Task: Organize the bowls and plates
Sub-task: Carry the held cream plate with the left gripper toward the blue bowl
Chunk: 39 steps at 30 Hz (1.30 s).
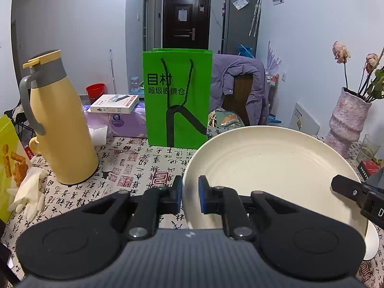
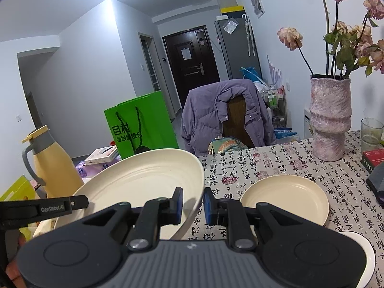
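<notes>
A large cream plate hangs above the table, tilted, held at two opposite edges. My left gripper is shut on its left rim, and its black finger shows at the left of the right wrist view. My right gripper is shut on the right rim of the same plate. A smaller cream plate lies flat on the table just right of the right gripper. A white bowl sits at the near right, partly hidden by the gripper body.
A yellow thermos jug and white gloves are on the left. A green paper bag stands behind. A pink vase, a glass and a red box are at the right. A chair with a purple jacket stands beyond the table's far edge.
</notes>
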Motion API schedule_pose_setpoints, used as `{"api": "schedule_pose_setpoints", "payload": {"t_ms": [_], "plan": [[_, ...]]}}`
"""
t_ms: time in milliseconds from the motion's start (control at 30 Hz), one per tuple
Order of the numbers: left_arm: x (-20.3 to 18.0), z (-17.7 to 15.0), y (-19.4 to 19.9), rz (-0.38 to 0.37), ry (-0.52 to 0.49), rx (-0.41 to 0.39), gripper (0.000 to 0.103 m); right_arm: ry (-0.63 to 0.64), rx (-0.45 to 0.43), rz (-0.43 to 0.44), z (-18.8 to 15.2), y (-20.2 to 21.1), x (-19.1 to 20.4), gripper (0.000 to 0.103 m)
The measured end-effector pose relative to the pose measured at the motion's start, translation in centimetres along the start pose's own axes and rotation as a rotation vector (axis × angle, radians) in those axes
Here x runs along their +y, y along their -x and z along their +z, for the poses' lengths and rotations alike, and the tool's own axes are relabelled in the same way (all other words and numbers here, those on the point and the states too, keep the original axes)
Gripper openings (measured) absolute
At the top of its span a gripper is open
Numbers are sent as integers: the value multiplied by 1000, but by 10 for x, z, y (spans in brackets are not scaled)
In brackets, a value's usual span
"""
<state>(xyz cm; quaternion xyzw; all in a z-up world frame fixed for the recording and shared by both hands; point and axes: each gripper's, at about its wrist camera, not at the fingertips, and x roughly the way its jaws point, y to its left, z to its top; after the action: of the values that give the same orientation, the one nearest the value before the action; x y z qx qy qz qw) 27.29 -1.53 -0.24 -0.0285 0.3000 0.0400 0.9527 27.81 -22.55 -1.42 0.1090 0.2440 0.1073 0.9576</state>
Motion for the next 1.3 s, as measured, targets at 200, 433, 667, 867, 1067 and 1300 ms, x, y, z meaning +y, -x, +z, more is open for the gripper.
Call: {"api": "schedule_pose_setpoints", "payload": {"t_ms": [200,433,667,867,1067,1300], "plan": [[2,-4,16,-12,7,-16,14,7,-29,2,-3,18,1,18],[-1,-10,33,-18,13,-30,14,-3,-52,15,-8,37,-2,18],[-6,-18,48,-14,1,-47,14,-19,-70,25,-14,55,-7,18],[-7,-24,60,-26,2,-59,14,-13,-85,30,-19,69,-9,18],[-10,-30,72,-19,-4,-78,14,-14,-91,34,-25,80,-10,18],[-12,-40,85,-25,1,-85,14,-9,-102,31,-34,96,-11,18]]}}
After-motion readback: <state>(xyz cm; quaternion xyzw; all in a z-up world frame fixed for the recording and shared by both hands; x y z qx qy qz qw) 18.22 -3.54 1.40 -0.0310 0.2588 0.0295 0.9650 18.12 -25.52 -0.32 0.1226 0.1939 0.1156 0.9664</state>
